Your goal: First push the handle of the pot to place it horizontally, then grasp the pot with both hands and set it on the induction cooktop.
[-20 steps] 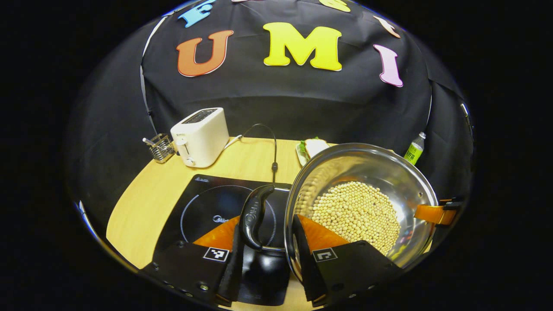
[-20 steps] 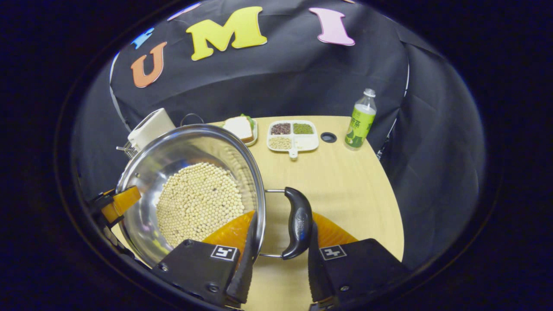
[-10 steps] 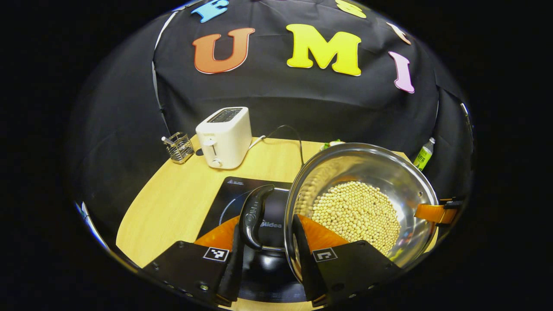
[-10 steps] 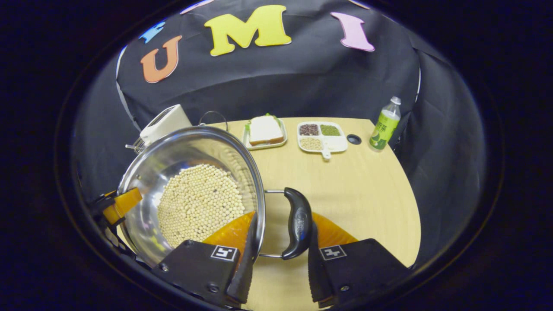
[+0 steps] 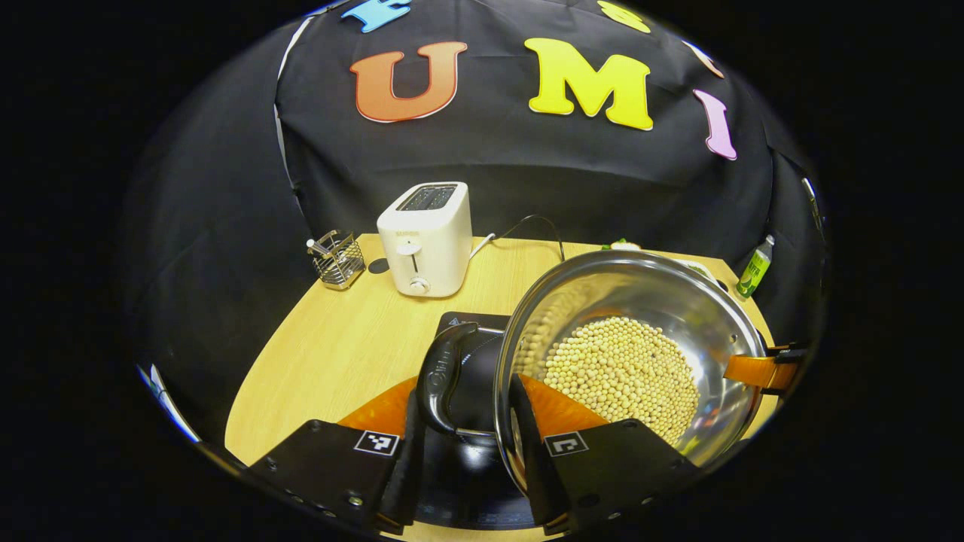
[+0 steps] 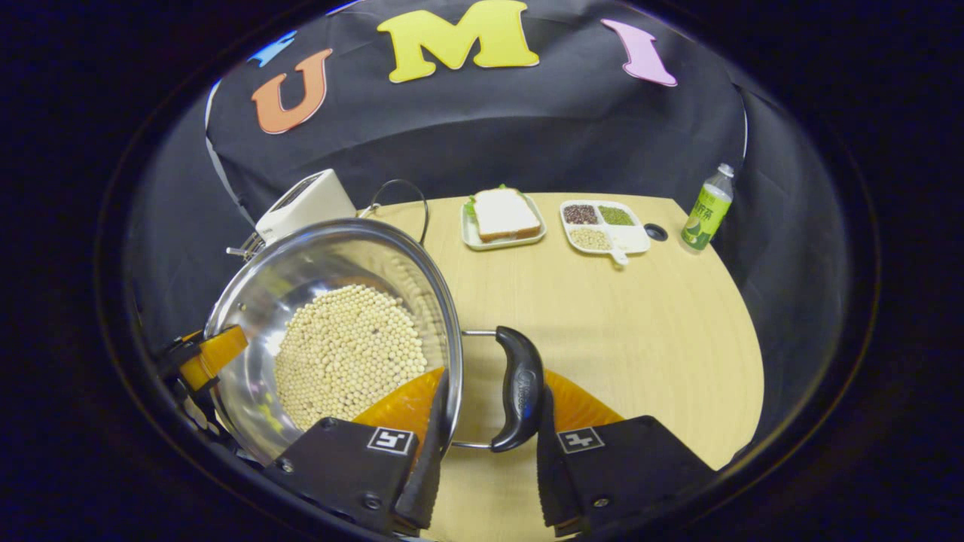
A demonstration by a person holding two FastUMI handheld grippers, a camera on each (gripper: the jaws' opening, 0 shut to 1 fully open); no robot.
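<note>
Steel pot [image 5: 633, 331] hangs between my claws, each closed on a handle; cooktop [image 5: 467, 354] lies under my left claw [image 5: 463, 444].

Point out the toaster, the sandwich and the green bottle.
toaster [image 5: 426, 239]: left gripper view, on its front face.
sandwich [image 6: 503, 214]: right gripper view, on the top slice of bread.
green bottle [image 6: 706, 210]: right gripper view, on its labelled body.
</note>
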